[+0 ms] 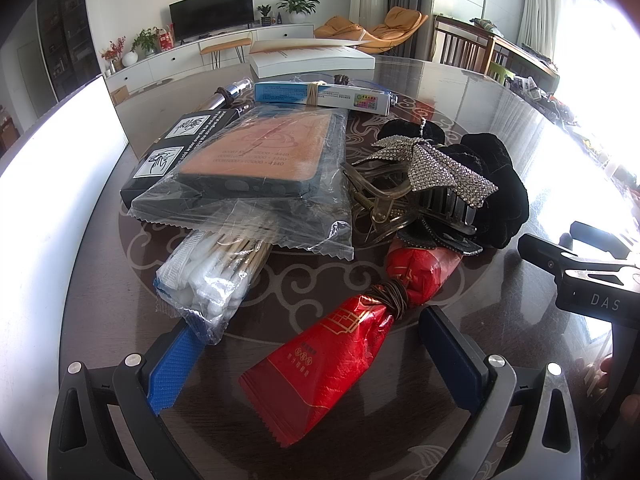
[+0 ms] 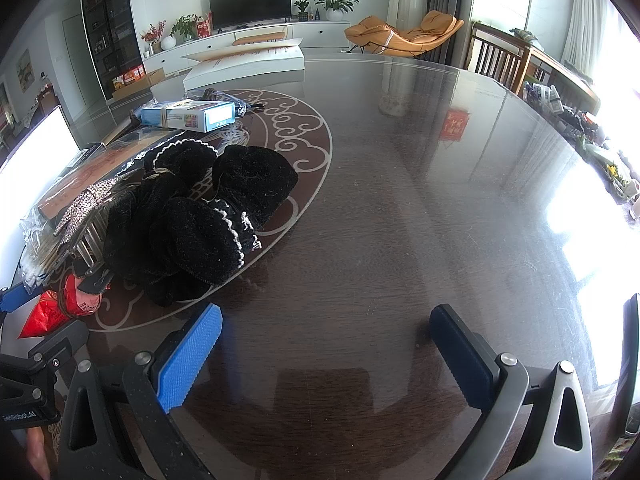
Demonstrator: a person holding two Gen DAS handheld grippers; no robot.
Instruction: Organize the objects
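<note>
**Both tongs open over the clutter, nothing picked yet**

We held the left tongs (image 1: 316, 356) low and level over the table (image 2: 420, 200), spread wide and empty. The cotton swab packet (image 1: 208, 284) lay across their left pad, and the red sachet (image 1: 332, 356) sat between the pads, its tied neck just ahead. Beyond lay the bagged phone case (image 1: 256, 160), with the rhinestone hair clip (image 1: 432, 168) ahead to the right. We judged the sachet the easiest first grasp: close squarely across its body, clear of the swabs. Our right tongs (image 2: 324, 356) hovered equally wide and empty over bare table, the black velvet scrunchies (image 2: 200, 216) ahead-left.
</note>
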